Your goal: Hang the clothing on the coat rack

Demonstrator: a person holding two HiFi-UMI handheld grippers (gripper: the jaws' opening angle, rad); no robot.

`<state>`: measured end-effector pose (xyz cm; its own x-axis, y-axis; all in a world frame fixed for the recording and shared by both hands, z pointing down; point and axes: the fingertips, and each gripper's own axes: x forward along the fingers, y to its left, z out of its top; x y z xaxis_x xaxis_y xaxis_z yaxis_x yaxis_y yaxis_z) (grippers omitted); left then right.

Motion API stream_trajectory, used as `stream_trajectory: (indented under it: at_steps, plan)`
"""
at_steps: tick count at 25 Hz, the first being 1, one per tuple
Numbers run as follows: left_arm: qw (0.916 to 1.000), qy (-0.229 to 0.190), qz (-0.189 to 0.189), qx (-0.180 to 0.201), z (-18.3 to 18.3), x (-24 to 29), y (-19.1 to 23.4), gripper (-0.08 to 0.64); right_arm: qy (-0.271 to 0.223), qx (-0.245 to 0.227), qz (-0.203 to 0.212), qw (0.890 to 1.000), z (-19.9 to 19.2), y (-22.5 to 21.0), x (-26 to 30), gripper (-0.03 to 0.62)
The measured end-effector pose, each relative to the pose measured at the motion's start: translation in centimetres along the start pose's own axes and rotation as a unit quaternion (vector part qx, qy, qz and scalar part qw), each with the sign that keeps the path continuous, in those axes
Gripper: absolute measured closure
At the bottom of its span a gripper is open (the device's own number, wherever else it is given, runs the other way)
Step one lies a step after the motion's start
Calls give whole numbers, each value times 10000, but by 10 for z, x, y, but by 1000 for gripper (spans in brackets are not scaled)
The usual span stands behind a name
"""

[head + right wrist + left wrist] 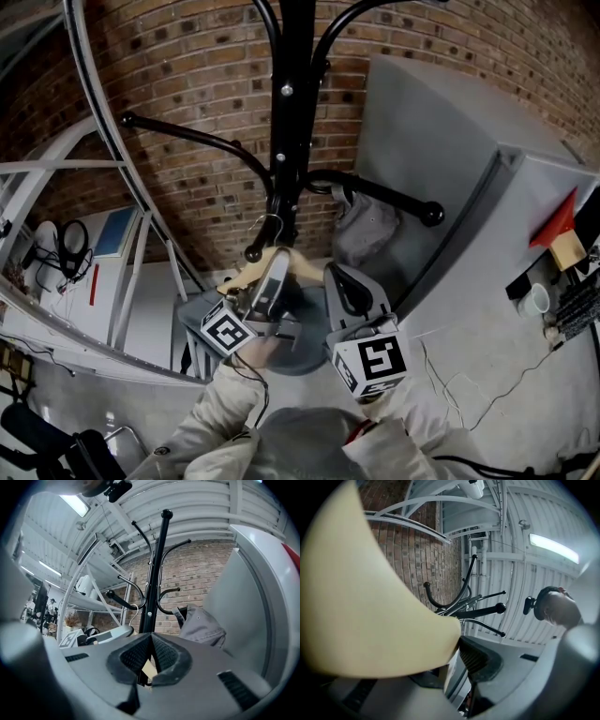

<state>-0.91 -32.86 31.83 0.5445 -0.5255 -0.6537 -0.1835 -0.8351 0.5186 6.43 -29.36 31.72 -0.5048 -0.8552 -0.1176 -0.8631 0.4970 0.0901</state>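
Sagging just beyond the right tongs (339, 281) and a little above them, the grey clothing (366, 225) hangs beside the coat rack (295, 112) pole, though whether it rides on a rack arm or on the hanger (246, 274) is unclear. The left tongs (272, 277) are clenched on that pale wooden hanger, its long axis crosswise before both tongs and its wire hook (269, 223) straight above the left pair, just beside a knobbed arm tip (253, 253), so the left hand looks nearer for the hooking. The right tongs are pressed together on nothing that shows.
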Motion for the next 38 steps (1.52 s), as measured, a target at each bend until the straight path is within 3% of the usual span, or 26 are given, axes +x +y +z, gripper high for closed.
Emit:
stream_trajectory:
  at_steps: [13, 21, 30, 34, 38]
  plan:
    - [10000, 3, -1, -1, -5, 1, 6, 457, 3, 20, 77, 10000, -2, -8, -4, 569]
    - [9997, -119, 13, 206, -5, 0, 7, 449, 51, 95, 154, 9998, -8, -16, -12, 569]
    - [9970, -576, 382, 350, -3, -6, 9, 412, 93, 272, 327, 9991, -14, -27, -31, 569]
    - [9940, -753, 798, 28, -12, -17, 17, 397, 110, 396, 460, 9981, -19, -23, -42, 568]
    - [9922, -672, 1052, 64, -23, -32, 16, 398, 155, 541, 518, 9971, -28, -20, -51, 569]
